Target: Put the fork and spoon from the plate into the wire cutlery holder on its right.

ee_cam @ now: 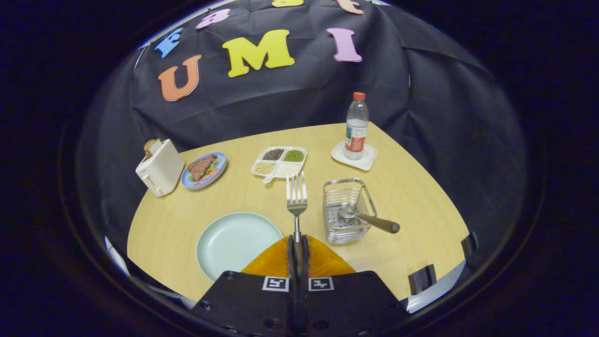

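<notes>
The gripper (298,250) was seen clamped, both fingers pressed together on the wooden handle of the silver metal fork (296,199), tines held forward above the round light-wood table (412,196). Just right of the fork, the square wire cutlery holder (347,210) was found with the wooden-handled metal spoon (367,217) already laid in it, handle leaning over the rim. Left of the holder, the pale green round plate (236,241) was left bare.
</notes>
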Demonstrator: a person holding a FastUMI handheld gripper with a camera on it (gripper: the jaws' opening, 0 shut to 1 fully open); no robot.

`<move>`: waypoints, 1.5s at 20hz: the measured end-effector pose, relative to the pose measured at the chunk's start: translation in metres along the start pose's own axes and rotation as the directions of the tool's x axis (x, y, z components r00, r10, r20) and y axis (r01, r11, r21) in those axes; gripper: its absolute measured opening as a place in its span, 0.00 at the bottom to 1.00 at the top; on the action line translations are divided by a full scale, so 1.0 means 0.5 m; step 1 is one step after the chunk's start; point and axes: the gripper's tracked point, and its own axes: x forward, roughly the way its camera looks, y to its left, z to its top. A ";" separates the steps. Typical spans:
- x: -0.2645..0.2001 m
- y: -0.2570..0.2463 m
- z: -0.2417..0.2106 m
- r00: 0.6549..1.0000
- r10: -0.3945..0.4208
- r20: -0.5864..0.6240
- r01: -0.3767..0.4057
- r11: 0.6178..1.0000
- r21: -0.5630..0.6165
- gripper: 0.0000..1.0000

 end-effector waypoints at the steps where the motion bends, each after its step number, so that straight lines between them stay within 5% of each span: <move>1: -0.003 -0.016 0.009 1.000 -0.007 0.001 0.007 1.000 0.008 0.00; 12: 0.028 -0.096 0.025 0.995 -0.014 -0.101 0.019 0.999 0.050 0.01; 26: 0.023 -0.092 0.039 0.998 -0.003 -0.057 0.007 0.997 0.072 0.08; 28: 0.017 -0.093 0.041 0.999 -0.005 -0.043 0.008 0.997 0.074 0.28; 30: 0.009 -0.093 0.045 1.000 -0.003 -0.027 0.006 0.997 0.079 0.35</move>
